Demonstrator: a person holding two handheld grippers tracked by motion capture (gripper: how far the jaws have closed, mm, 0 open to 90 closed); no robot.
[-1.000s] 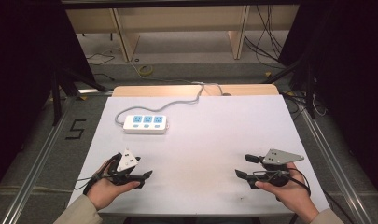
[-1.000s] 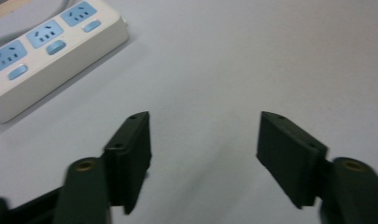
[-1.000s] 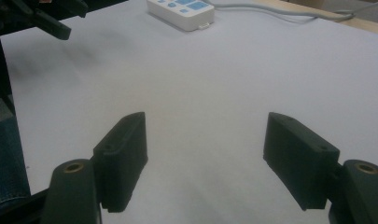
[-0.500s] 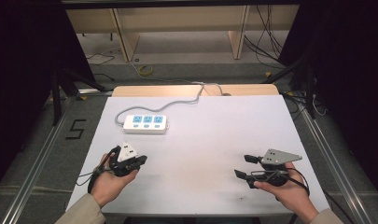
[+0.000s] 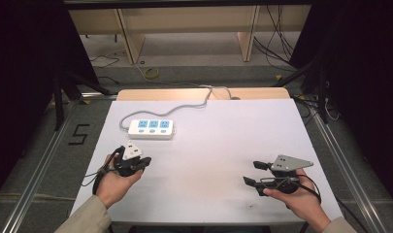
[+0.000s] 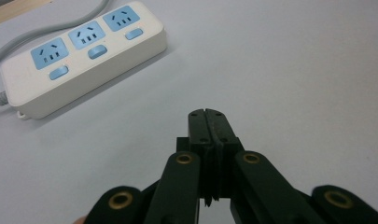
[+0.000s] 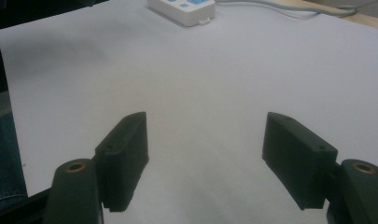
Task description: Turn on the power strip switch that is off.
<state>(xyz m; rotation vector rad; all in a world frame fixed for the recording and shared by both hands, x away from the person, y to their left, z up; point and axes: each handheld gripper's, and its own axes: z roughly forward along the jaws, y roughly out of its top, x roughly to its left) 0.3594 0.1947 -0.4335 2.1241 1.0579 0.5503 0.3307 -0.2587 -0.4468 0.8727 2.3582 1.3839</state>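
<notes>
While your left gripper [image 5: 141, 162] sits at the near left of the white table [image 5: 218, 145], its two black jaws have just been closing and now stand pressed flat together with nothing between them, as the left gripper view [image 6: 208, 122] shows plainly. The white plastic power strip with three blue sockets and three blue switches [image 5: 151, 128] lies just beyond those jaws, toward the far left of the table, apart from them and not touched; its grey cable [image 5: 184, 105] runs off toward the far edge. Your right gripper [image 5: 254, 173] rests at the near right, well apart from the strip, with its jaws spread wide over bare tabletop [image 7: 205, 154] and gripping nothing. From here, the risk I judge most likely is a push with the closed left tip: the strip looks light and lies loose on a smooth surface, so if you press a switch at a slant it may skate away or swing on its cable instead of clicking. Coming down steeply on the switch should help. If instead you mean to lift the strip, closed jaws will only nudge it, so you must open them first. Bringing your right gripper across to steady the far end could guard against either slip, though it has a long way to travel.
</notes>
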